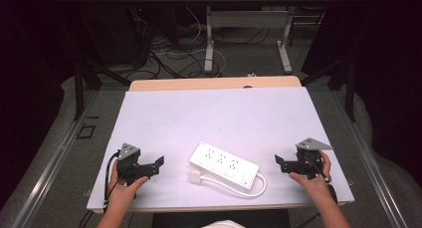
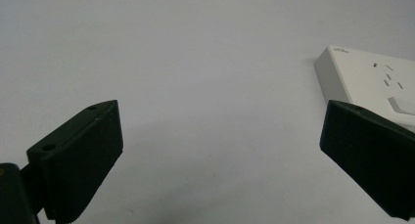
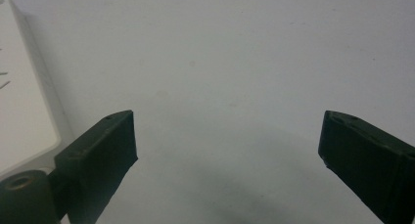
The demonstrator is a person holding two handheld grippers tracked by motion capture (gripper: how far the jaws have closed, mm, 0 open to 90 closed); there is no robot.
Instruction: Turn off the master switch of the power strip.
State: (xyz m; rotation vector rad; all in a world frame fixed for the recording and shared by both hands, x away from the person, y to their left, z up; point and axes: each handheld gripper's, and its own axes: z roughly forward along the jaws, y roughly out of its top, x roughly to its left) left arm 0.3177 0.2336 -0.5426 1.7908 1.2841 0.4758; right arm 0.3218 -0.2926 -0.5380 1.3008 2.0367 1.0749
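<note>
A white power strip (image 1: 224,166) lies on the white surface (image 1: 214,113), near its front edge and a bit tilted — one end points to 10 o'clock, the other to 4 o'clock. Its white cord (image 1: 254,187) loops round along the front side and ends in a small white plug (image 1: 194,176) just beside the strip, at about 7 o'clock from its middle.

The left hand-held gripper (image 1: 160,165) sits at 9 o'clock from the strip, near it but not touching. Its jaws are wide apart and hold nothing. In the left gripper view, one end of the strip (image 2: 367,79) shows just behind the right-side jaw, and bare surface lies between the jaws.

The right hand-held gripper (image 1: 279,164) sits at 3 o'clock from the strip, near its other end. Its jaws are also wide apart and hold nothing — in the right gripper view there is just bare surface between them, with the strip's edge (image 3: 19,111) off to the left.

Nothing lies between either gripper and the strip. Behind the surface, at 12 o'clock, cables (image 1: 174,56) lie on the floor near a grey table frame (image 1: 246,36).
</note>
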